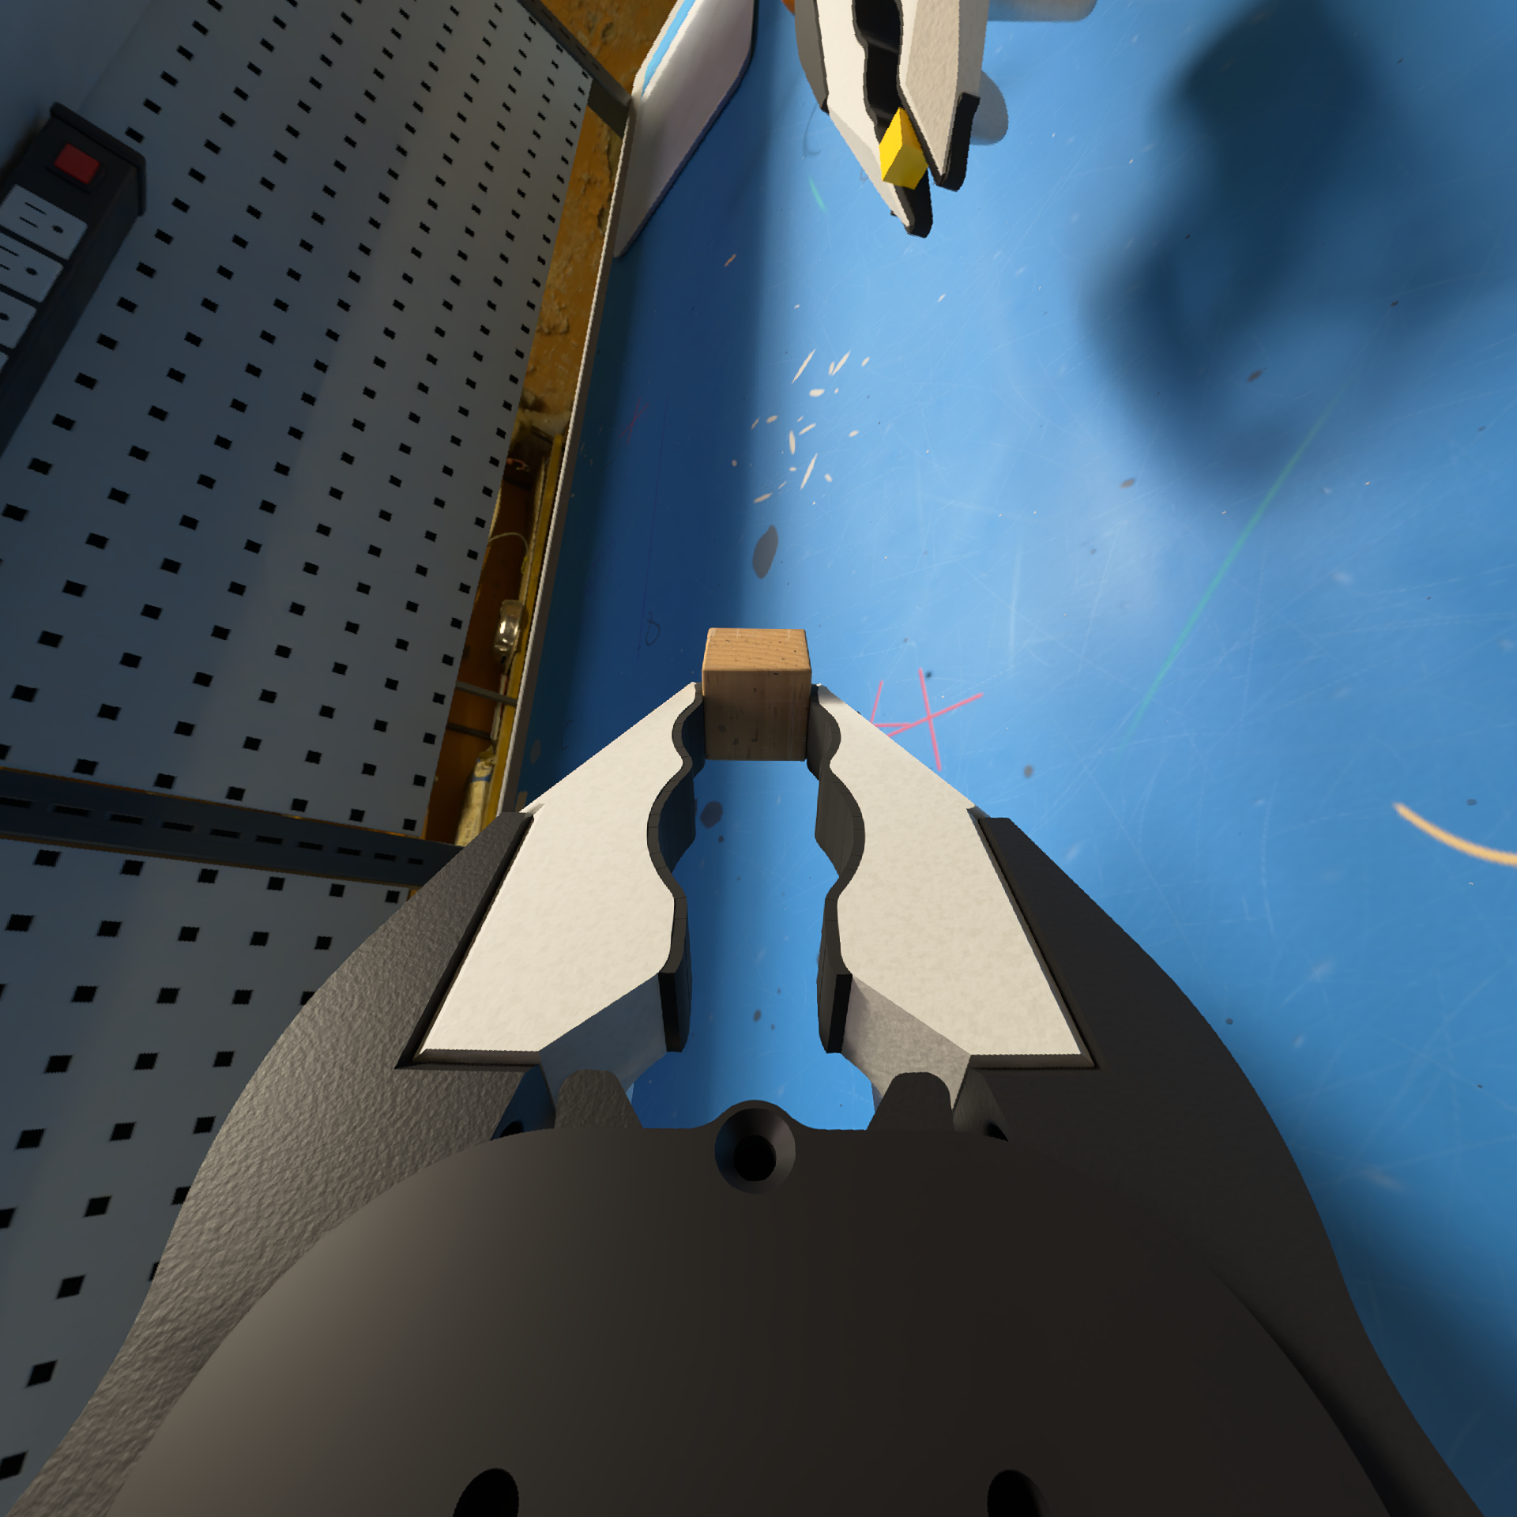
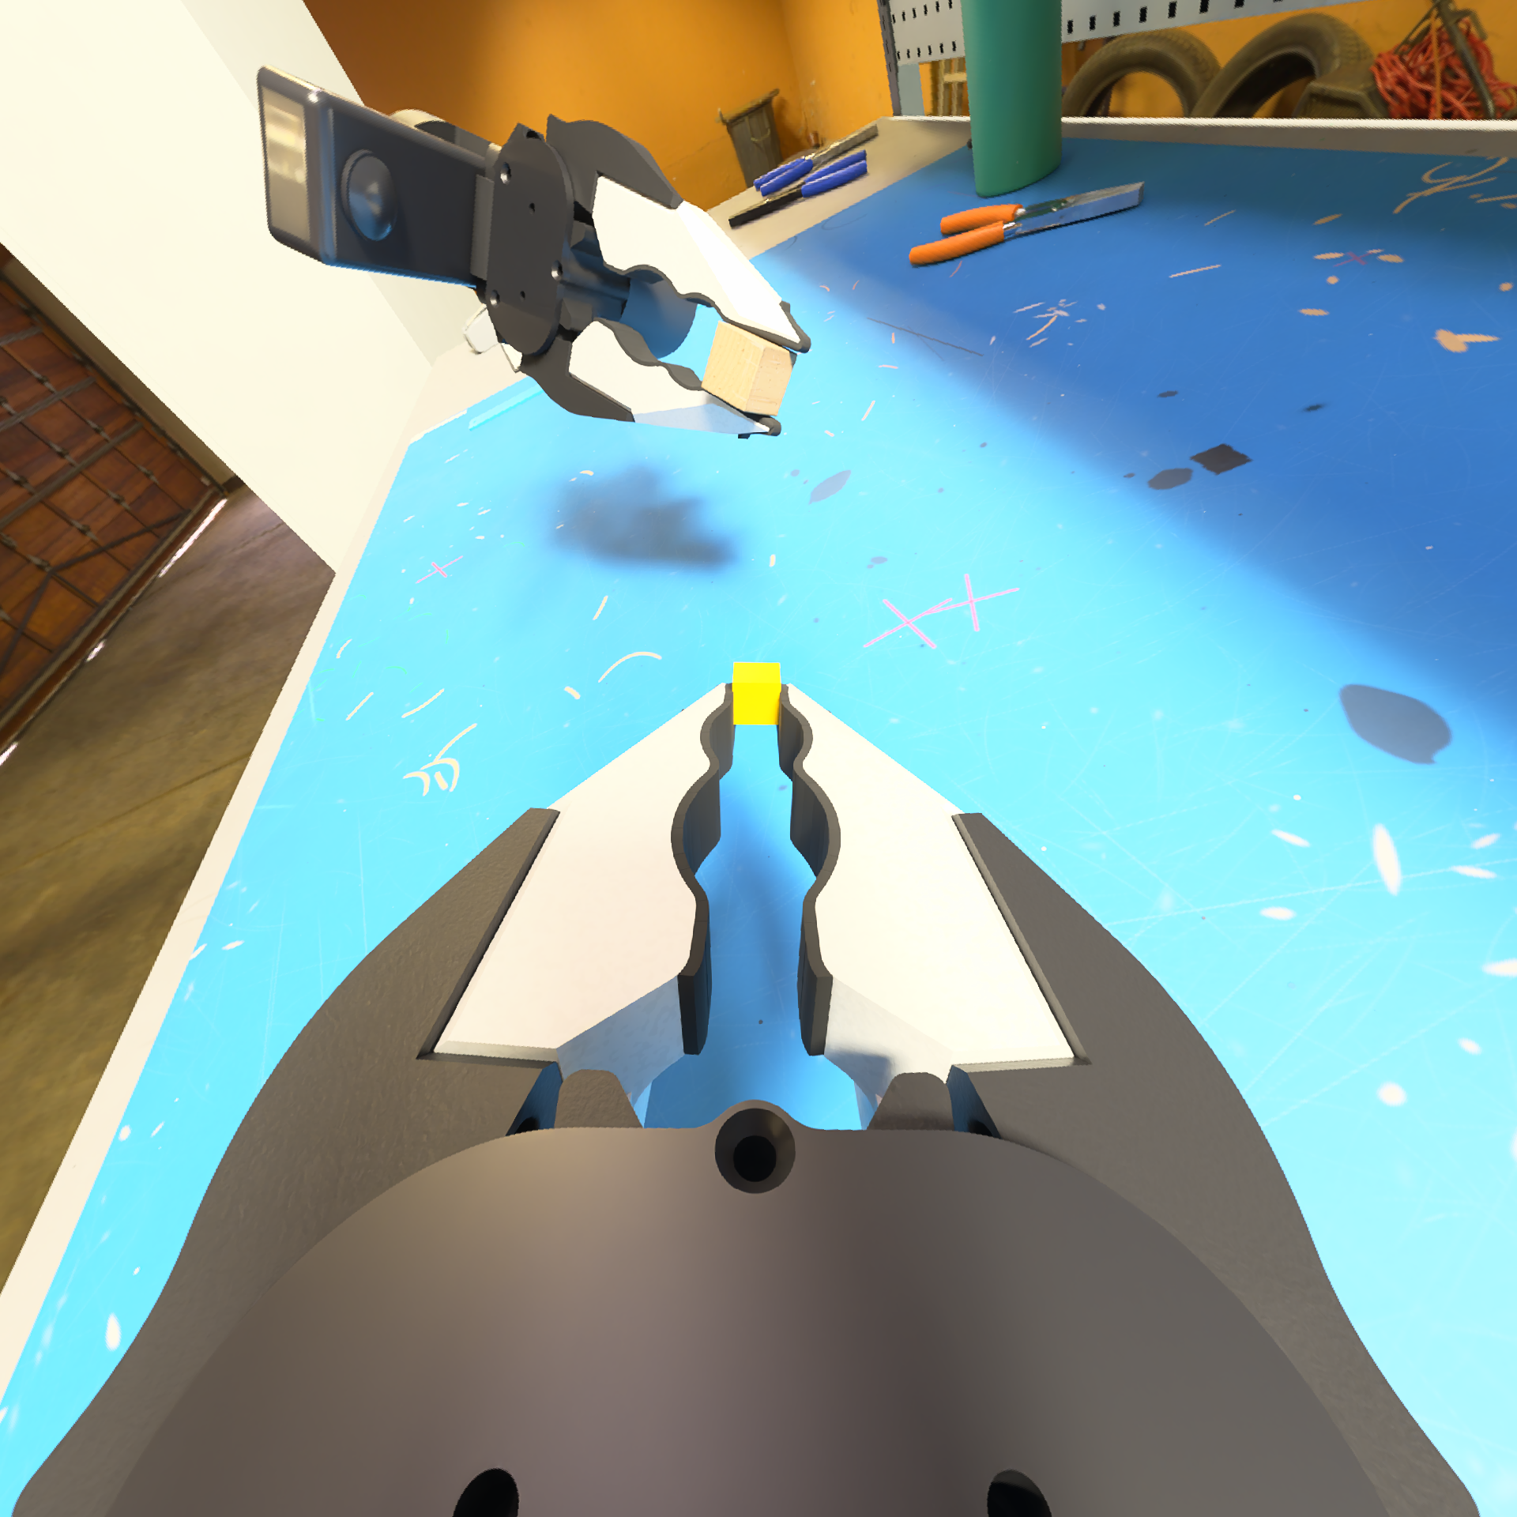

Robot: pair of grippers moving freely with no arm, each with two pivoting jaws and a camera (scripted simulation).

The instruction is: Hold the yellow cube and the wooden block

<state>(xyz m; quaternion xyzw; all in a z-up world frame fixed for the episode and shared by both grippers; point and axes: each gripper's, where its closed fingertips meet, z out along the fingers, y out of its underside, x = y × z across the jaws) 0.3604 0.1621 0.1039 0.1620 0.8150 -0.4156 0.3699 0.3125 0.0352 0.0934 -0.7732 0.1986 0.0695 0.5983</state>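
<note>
The blue scratched table (image 2: 1067,739) stands in an orange-walled room. Above it are 2 grippers — the left gripper (image 1: 756,712) clamps 1 wooden block (image 1: 755,698), the right gripper (image 2: 755,704) clamps 1 yellow cube (image 2: 755,694).

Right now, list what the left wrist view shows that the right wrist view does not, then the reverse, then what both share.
Left wrist view only: a black power strip mounted on the grey pegboard.

Right wrist view only: orange-handled pliers, blue-handled tools, a green cylinder and old tyres.

Both: the blue table, the left hand-held gripper shut on the wooden block, and the right hand-held gripper shut on the yellow cube, both off the surface.
</note>
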